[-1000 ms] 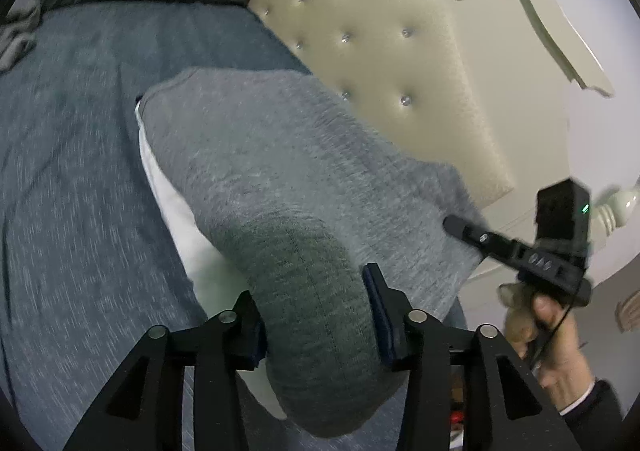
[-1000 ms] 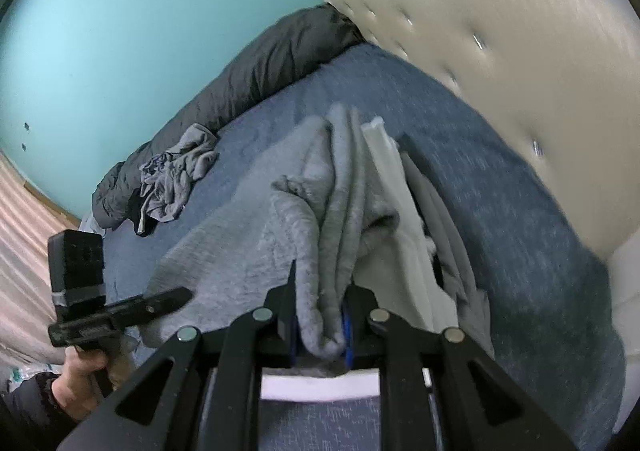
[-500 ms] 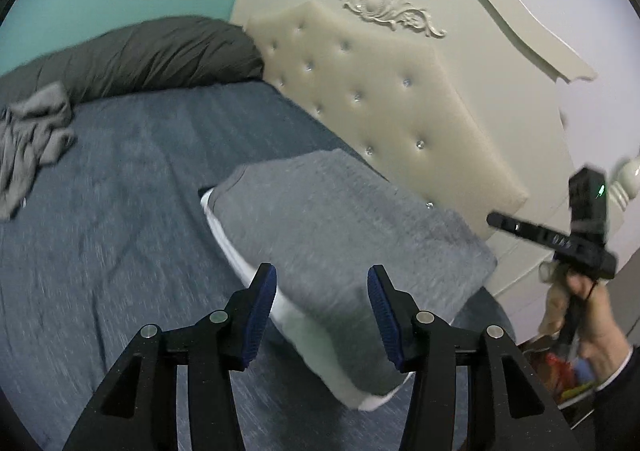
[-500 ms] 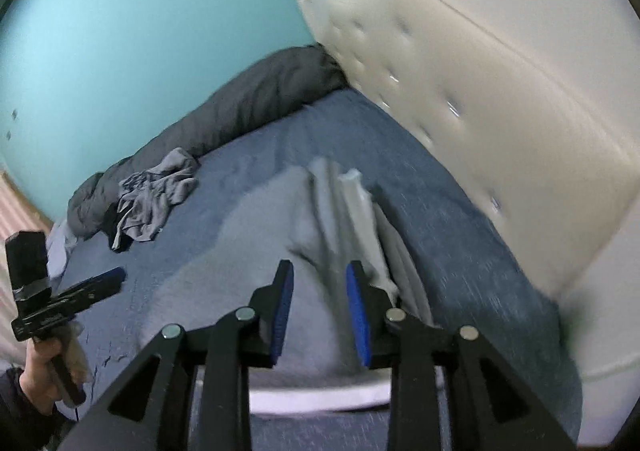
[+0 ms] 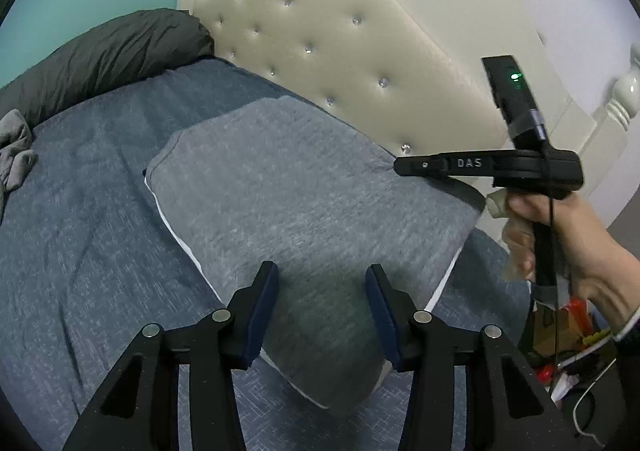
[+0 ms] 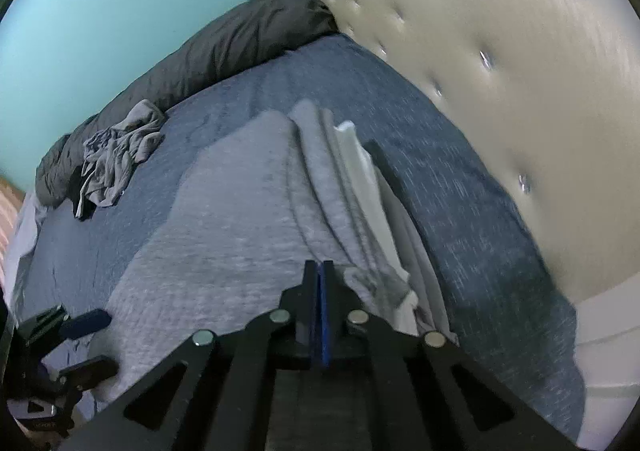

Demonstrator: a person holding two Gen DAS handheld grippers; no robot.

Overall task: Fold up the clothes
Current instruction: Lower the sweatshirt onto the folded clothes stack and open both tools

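Observation:
A folded grey garment (image 5: 300,187) lies flat on the blue bed, on top of a white piece whose edge (image 5: 176,235) shows along its left side. My left gripper (image 5: 322,269) hovers over the stack's near end, open and closing slightly, with nothing pressed between its pads. In the right wrist view the same grey stack (image 6: 240,235) shows its layered edges and a white fold (image 6: 356,155). My right gripper (image 6: 318,265) is shut with nothing in it, just above the cloth. It also appears at the stack's far right corner (image 5: 404,167), held by a hand.
A crumpled grey garment (image 6: 116,159) lies further along the bed beside a dark rolled duvet (image 6: 224,51). The cream tufted headboard (image 5: 340,51) stands right behind the stack. Clutter sits on the floor past the bed's edge (image 5: 568,331).
Both grippers let go of the grey garment and drew back. The left one held a rolled fold, the right a bunched edge; the right opened, then shut empty. The garment now lies flat.

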